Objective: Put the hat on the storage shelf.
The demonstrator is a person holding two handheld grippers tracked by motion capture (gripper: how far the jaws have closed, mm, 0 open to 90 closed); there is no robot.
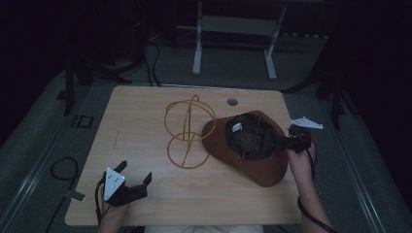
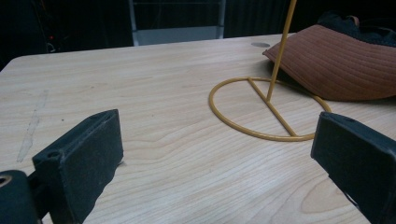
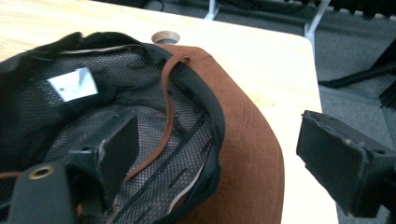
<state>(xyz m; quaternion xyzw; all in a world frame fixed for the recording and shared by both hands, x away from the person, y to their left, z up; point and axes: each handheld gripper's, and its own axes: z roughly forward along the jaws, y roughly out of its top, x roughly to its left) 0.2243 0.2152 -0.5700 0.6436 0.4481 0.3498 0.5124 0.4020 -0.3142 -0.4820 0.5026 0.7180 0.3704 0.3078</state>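
Note:
A brown wide-brimmed hat [image 1: 265, 170] lies upside down on the right half of the wooden table [image 1: 145, 107], its black mesh lining [image 3: 93, 116] facing up. My right gripper [image 1: 284, 141] is open at the hat's right side. In the right gripper view [image 3: 222, 135], one jaw is inside the crown and the other is outside over the brim [image 3: 247, 140]. A yellow wire stand [image 1: 189, 136] is upright just left of the hat [image 2: 336, 65]. My left gripper [image 1: 135, 170] rests open and empty near the front left corner, its jaws [image 2: 217, 140] facing the stand's base ring [image 2: 274, 111].
A round cable hole [image 1: 232, 102] sits in the table's far edge behind the hat. A white desk frame [image 1: 233, 29] stands on the floor beyond the table. Cables lie on the floor at left [image 1: 60, 167]. The table's right edge runs close to my right hand.

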